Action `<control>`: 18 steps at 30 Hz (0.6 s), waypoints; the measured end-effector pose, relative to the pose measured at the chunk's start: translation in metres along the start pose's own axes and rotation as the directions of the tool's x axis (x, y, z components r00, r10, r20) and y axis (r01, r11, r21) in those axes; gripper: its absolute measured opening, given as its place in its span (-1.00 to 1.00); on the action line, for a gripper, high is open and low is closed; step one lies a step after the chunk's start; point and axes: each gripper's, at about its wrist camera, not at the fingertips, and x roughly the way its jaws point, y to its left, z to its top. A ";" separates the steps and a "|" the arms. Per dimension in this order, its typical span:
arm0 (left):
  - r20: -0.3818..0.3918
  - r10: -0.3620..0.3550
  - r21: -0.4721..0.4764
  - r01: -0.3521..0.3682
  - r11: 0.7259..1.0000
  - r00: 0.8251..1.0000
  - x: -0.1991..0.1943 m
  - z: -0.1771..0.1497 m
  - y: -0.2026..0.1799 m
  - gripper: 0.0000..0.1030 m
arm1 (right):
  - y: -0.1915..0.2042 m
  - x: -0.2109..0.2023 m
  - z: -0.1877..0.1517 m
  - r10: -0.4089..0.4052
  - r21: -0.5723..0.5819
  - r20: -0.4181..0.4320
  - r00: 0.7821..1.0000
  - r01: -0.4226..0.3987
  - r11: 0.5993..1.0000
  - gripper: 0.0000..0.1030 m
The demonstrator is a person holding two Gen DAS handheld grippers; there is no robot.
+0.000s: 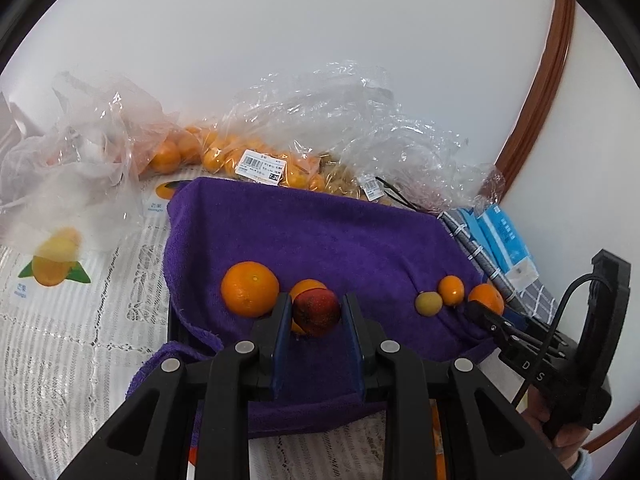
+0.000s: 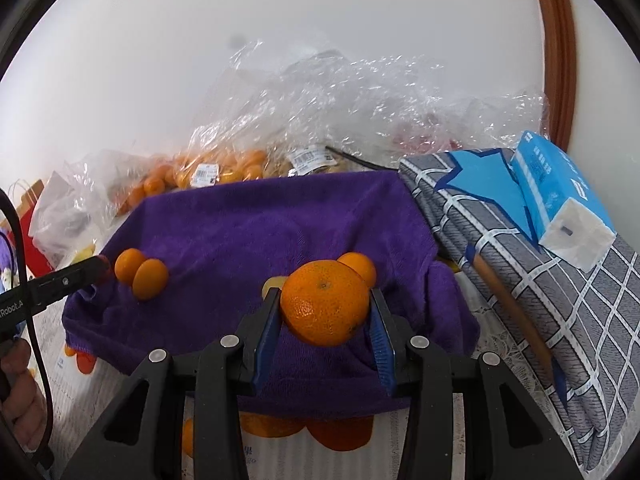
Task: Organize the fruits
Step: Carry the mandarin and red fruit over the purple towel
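Here, two black plastic grippers with blue ribbed finger pads work over a purple terry towel point(image 1: 320, 232) draped over a boxy form on a white lace tablecloth point(image 1: 72, 344)

The left gripper point(image 1: 317, 312) has its jaws narrowed around a small round red fruit point(image 1: 317, 311) with a dark blush; both pads sit at its sides, apparently gripping it. It is near the towel's front edge, left of centre. Just behind it peeks a small orange point(image 1: 307, 285), and just to the left lies a larger orange point(image 1: 249, 289) with dimpled skin

The right gripper point(image 2: 325, 308) is clamped on a big orange point(image 2: 325, 307), round and pebbled, both pads pressed against its sides, near the towel's front right corner. A smaller orange point(image 2: 359, 267) sits just behind it, and a pale yellowish fruit point(image 2: 272, 283) shows at its left. In the left view that corner holds a dull green-yellow round fruit point(image 1: 429, 303) touching a tiny oval orange one point(image 1: 451, 289)

Along the towel's far edge lie crumpled clear plastic bags point(image 1: 344, 120), glossy and wrinkled, holding many small oranges point(image 1: 216, 156), with white barcode labels point(image 1: 261, 168). At the right edge a grey checked cloth point(image 2: 560, 304) carries a blue tissue pack point(image 2: 560, 196). Printed fruit cards point(image 1: 54, 268) lie on the lace at left
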 end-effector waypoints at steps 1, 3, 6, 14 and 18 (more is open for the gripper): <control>-0.003 0.001 0.003 -0.001 1.000 1.000 0.001 -0.001 0.000 -0.53 | 0.001 0.001 0.000 -0.001 -0.005 -0.003 1.000 0.001 1.000 -0.18; -0.012 0.003 0.004 -0.003 1.000 1.000 0.005 -0.001 0.000 -0.53 | 0.001 0.001 -0.001 -0.007 -0.009 -0.005 1.000 0.007 1.000 -0.18; -0.025 0.019 0.013 -0.018 1.000 1.000 0.010 -0.003 0.000 -0.53 | -0.001 0.003 -0.001 -0.002 -0.003 -0.016 1.000 0.002 1.000 -0.18; -0.047 0.045 0.022 -0.044 0.999 0.998 0.017 -0.006 0.001 -0.53 | 0.001 0.011 -0.001 -0.025 -0.031 -0.054 0.998 0.024 0.999 -0.18; -0.065 0.048 0.015 -0.047 0.999 0.997 0.021 -0.007 0.002 -0.53 | 0.000 0.014 -0.002 -0.031 -0.033 -0.074 0.997 0.028 0.999 -0.18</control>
